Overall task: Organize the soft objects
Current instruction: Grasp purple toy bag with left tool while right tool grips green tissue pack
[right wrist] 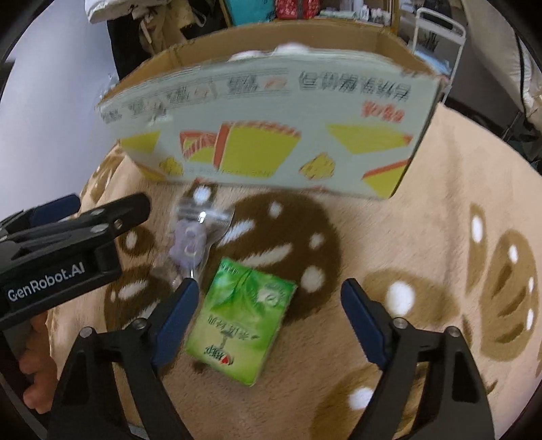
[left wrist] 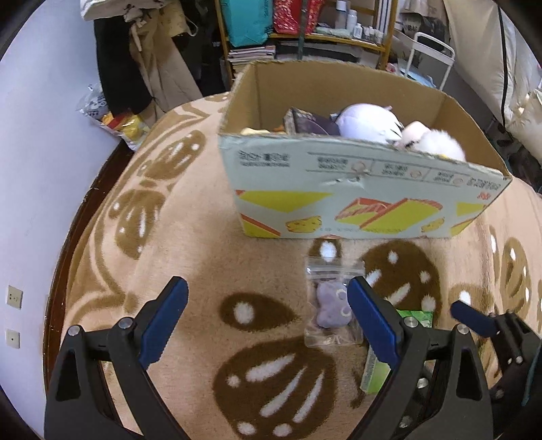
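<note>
A cardboard box [left wrist: 355, 199] stands on a beige and brown blanket [left wrist: 203, 277] and holds white plush toys [left wrist: 372, 123] and other items. A small purple plush in a clear zip bag [left wrist: 330, 304] lies in front of the box, just left of my left gripper's right finger. A green tissue pack [right wrist: 240, 321] lies beside it, between my right gripper's fingers. My left gripper [left wrist: 267, 298] is open and empty above the blanket. My right gripper [right wrist: 269, 298] is open around the pack, not touching it. The box [right wrist: 271, 128] and the bagged plush [right wrist: 189, 243] show in the right wrist view too.
The left gripper's body [right wrist: 61, 250] and a hand [right wrist: 37, 372] fill the left of the right wrist view. Shelves with books and bags [left wrist: 288, 30] stand behind the box. A snack bag [left wrist: 115, 118] lies at the far left by a white wall [left wrist: 40, 169].
</note>
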Tool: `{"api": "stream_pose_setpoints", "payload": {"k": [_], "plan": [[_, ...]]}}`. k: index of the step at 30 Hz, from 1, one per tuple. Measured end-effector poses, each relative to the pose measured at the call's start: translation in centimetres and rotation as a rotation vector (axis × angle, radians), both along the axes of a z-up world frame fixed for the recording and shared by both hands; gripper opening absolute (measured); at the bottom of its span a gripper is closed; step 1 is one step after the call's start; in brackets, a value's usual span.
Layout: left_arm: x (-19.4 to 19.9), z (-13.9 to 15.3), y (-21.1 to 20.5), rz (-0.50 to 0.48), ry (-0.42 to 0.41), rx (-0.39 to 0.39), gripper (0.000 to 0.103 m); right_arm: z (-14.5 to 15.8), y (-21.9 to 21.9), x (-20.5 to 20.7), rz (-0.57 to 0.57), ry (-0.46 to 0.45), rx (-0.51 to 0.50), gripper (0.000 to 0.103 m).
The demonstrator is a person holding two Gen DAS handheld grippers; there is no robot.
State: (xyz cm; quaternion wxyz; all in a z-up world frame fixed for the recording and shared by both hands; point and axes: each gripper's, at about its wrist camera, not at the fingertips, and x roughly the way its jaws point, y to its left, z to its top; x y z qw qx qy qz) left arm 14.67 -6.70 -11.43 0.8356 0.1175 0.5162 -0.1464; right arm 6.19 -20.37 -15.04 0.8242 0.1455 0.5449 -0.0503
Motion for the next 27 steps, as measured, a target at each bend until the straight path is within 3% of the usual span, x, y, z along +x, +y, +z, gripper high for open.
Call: {"api": "stream_pose_setpoints", "payload": {"k": [6, 14, 24, 27], "plan": [[-0.1, -1.1, -0.8, -0.028, 0.038, -0.011, 0.094, -1.5, 0.8, 0.0, 0.010, 0.037, 0.035, 0.087], [-0.5, -2.3, -1.7, -0.085, 0.097, -0.048, 0.094, -1.6, 2.6, -0.2, 0.058, 0.026, -0.003, 0.066], [0.4, -5.2, -2.4, -0.095, 0.203, -0.059, 0.094, -1.6, 2.1, 0.2, 0.065, 0.026, 0.002, 0.065], [0.5, -5.8, -2.7, -0.101, 0.197, -0.044, 0.093, -1.6, 2.0, 0.3, 0.068, 0.027, 0.000, 0.065]]}}
